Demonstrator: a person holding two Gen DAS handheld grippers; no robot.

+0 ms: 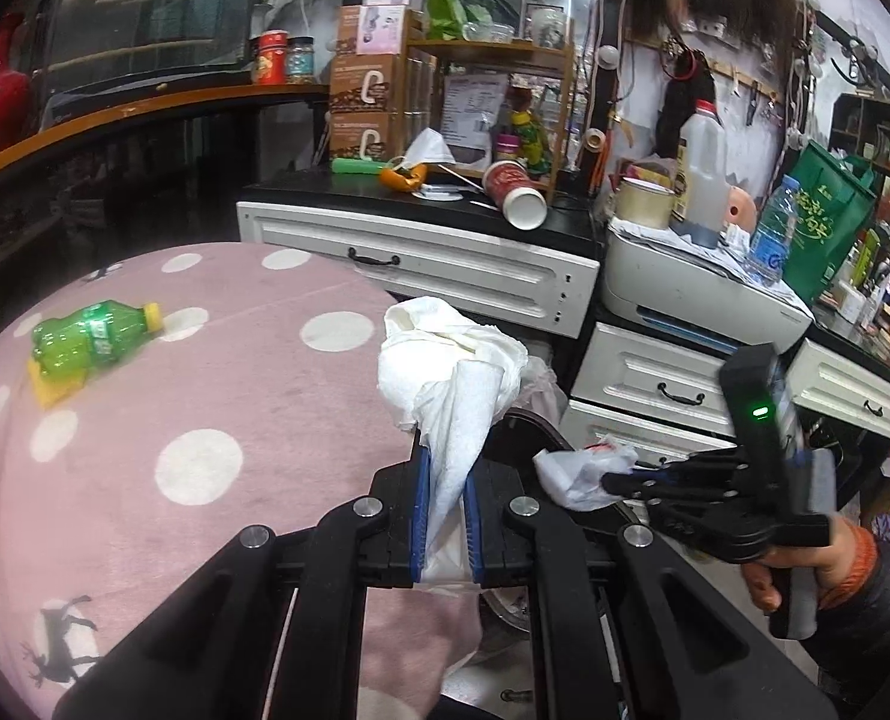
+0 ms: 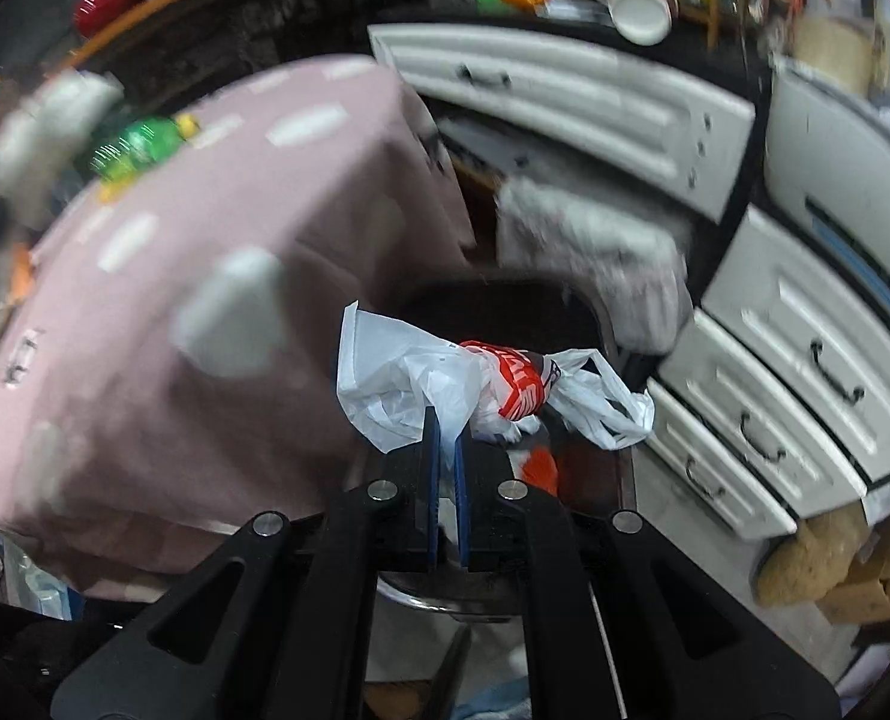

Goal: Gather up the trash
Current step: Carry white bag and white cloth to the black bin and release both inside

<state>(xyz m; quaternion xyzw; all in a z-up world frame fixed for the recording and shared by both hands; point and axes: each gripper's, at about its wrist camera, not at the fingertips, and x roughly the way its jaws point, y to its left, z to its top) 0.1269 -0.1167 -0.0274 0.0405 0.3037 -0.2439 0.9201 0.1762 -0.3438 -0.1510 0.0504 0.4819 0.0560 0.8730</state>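
Now left claw (image 1: 447,474) clamps tissue wad (image 1: 445,354), right claw (image 2: 445,450) clamps plastic bag (image 2: 421,384), both past pink cloth's (image 1: 205,372) edge.

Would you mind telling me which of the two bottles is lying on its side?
The green bottle with the yellow cap lies on its side on the pink dotted cloth. The clear blue-labelled water bottle stands upright by the printer.

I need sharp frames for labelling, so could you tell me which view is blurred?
Right wrist view: motion-smeared, the pink cloth and drawers streaked, only the plastic bag crisp. Left wrist view: sharp, with fisheye bending at the edges.
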